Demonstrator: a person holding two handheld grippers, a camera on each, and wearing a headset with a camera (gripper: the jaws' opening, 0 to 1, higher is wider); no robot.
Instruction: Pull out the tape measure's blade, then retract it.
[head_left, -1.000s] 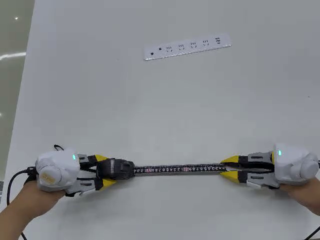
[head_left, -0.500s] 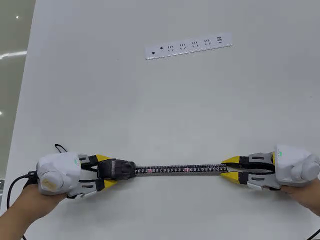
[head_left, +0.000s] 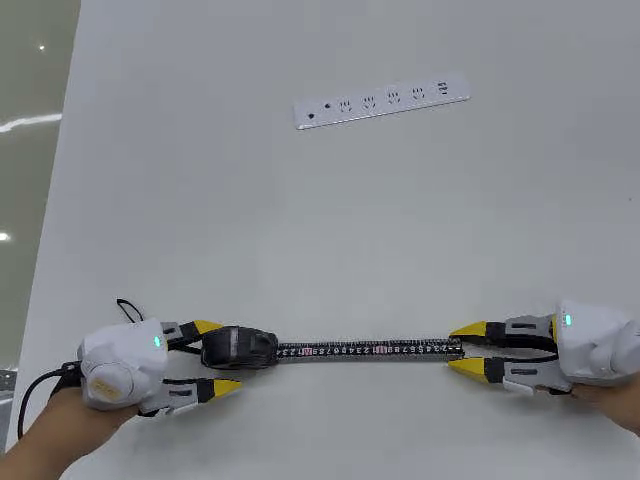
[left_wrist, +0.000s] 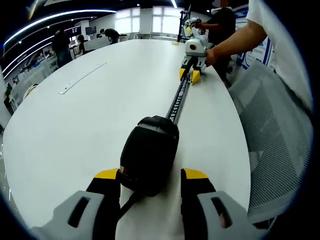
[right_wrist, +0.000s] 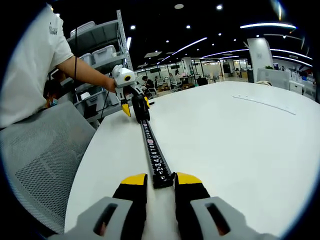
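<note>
Tape measure (head_left: 238, 347) is lying on the white counter (head_left: 300, 220) near the person. Its black case is sitting between the spread jaws of the left gripper (head_left: 215, 356), and in the head view the nearer jaw is standing clear of it. Blade (head_left: 365, 349) is stretching flat along the counter to the right gripper (head_left: 468, 348), whose narrow jaws are pinching the blade's end. A white power strip (head_left: 382, 100) is lying well apart, farther back.

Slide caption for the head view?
Tape measure blade stretched across the white table: right tool pinching its tip, left tool open around the case.
</note>
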